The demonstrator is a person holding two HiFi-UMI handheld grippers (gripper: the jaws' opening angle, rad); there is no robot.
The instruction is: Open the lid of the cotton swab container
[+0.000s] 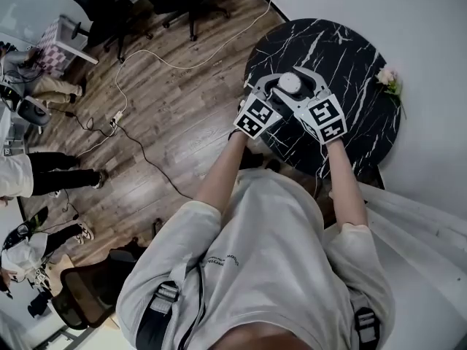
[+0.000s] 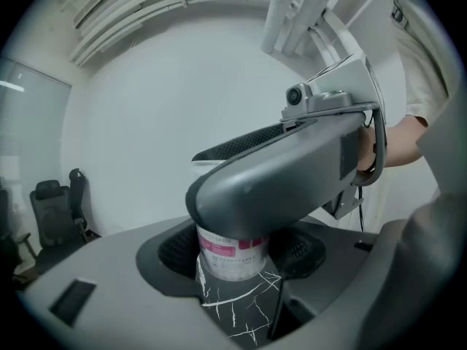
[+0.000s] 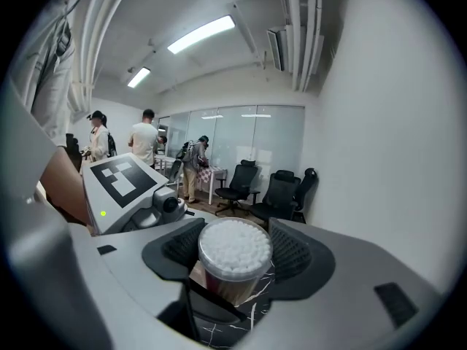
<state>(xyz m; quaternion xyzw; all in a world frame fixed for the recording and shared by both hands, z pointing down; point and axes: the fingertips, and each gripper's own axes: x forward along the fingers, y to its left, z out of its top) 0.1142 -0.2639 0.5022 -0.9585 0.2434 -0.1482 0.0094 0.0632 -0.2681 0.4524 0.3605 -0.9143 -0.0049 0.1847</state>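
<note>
Grey shirt [image 1: 277, 254] nearest; both forearms [image 1: 219, 173] are stretched forward over the round black marble desk [image 1: 350, 57].
Left tongs [image 2: 235, 262] are clamped on the body of the cotton swab container [image 1: 290, 83], which stands on the desk; right tongs [image 3: 232, 267] are clamped on its lid [image 3: 235, 243]. Wooden floor [image 1: 175, 122] is seen alongside.

Left gripper view: right gripper [image 2: 237, 210] blocks the cotton swab container's [image 2: 232, 262] top, and print on its pink label [image 2: 228, 247] is too small to read.

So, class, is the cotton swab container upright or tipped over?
Upright: the cotton swab container stands base-down on the table, swab tips facing up.
</note>
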